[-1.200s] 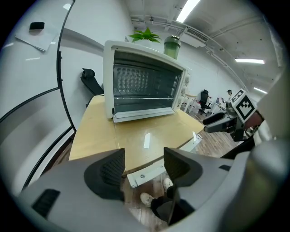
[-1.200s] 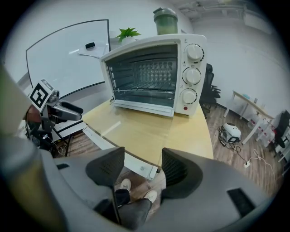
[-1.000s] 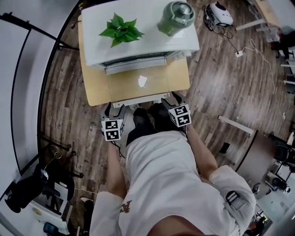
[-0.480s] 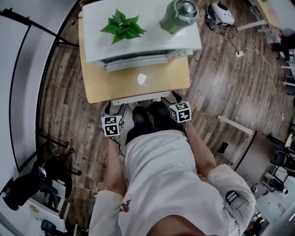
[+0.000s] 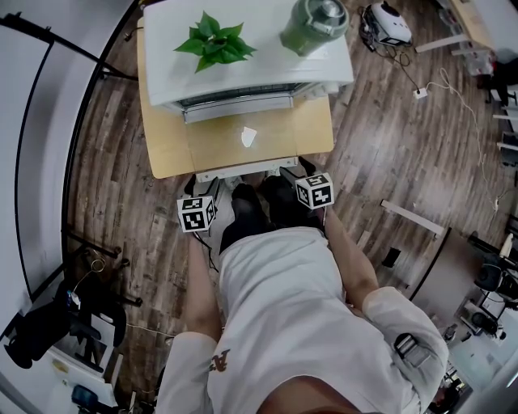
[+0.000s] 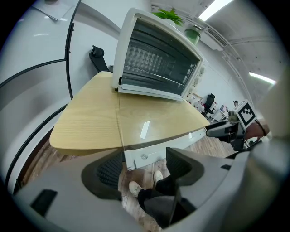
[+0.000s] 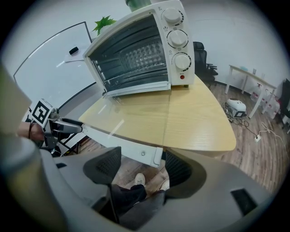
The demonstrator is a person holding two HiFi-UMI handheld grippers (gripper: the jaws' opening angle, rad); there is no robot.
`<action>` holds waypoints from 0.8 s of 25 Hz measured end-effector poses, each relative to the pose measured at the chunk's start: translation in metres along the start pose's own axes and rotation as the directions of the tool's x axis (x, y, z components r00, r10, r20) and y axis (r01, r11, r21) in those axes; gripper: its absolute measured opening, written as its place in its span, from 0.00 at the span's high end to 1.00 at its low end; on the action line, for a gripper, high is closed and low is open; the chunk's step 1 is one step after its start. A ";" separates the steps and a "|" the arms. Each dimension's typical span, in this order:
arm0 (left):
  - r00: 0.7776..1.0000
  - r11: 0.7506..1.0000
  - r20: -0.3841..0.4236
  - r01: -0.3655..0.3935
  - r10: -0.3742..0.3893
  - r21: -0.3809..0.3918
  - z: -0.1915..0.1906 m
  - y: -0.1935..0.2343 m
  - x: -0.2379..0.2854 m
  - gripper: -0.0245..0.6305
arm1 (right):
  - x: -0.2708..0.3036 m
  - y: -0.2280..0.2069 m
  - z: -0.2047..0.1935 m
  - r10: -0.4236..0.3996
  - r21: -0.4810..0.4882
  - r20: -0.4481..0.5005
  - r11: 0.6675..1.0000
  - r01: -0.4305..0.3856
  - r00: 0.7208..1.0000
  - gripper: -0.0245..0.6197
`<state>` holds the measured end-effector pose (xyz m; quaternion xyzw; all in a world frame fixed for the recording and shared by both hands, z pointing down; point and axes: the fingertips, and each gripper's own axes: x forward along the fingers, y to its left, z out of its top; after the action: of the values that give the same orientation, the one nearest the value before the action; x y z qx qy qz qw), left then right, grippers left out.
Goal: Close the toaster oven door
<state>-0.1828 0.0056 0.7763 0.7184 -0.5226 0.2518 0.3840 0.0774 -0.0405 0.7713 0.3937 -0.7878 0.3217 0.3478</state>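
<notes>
The fingers [image 6: 106, 171] of the left gripper [image 6: 144, 166] stand wide apart, having just been opening. The left end of the door's front rail [image 6: 146, 155] shows in the gap, and neither pad presses on it. The right gripper [image 7: 141, 167] is in the same state: its jaws have just been opening, and the rail's right end sits between its fingers [image 7: 179, 170] without being pinched. Nothing is held by either.

The door [image 5: 243, 152] is fully down. Its glass lies flat over the worktop [image 6: 86, 122], hinged at the mouth of the oven [image 6: 156, 59], and its rail reaches the near edge. On top of the oven are a plant [image 5: 212, 44] and a jar [image 5: 314, 24].

The close has not begun; the likely step is to take the rail at both ends and swing it up.

Several things could go wrong from here:
- Each gripper is at the very end of the rail, so a shallow bite may slip off as the door rises.
- If one side lifts ahead of the other, the door may twist on its hinges.
- A push along the worktop instead of up round the hinge could shove the oven back.
- A hard final shove could slam the glass and jolt the jar and plant.
</notes>
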 end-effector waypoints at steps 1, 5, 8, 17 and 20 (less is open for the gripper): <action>1.000 1.000 -0.001 0.002 -0.002 -0.001 0.000 -0.001 0.001 0.51 | 0.001 0.000 -0.001 -0.002 -0.002 -0.003 1.000 0.002 1.000 0.49; 1.000 1.000 -0.002 -0.007 0.007 -0.005 0.000 0.000 0.002 0.53 | 0.004 0.000 -0.004 -0.011 0.000 -0.013 1.000 0.011 1.000 0.54; 1.000 1.000 -0.004 -0.014 0.014 0.004 0.001 0.000 0.002 0.54 | 0.004 -0.001 -0.003 -0.018 0.012 -0.010 1.000 0.018 1.000 0.56; 1.000 0.999 0.006 -0.021 0.021 0.028 0.004 -0.001 -0.006 0.56 | -0.004 0.001 0.002 -0.014 0.032 0.014 0.999 0.014 1.000 0.57; 1.000 0.999 0.012 -0.022 0.022 0.033 0.006 -0.002 -0.010 0.56 | -0.009 0.003 0.004 -0.006 0.036 0.027 0.999 0.005 1.000 0.57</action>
<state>-0.1839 0.0065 0.7646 0.7203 -0.5284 0.2601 0.3663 0.0777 -0.0387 0.7617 0.4062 -0.7856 0.3294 0.3308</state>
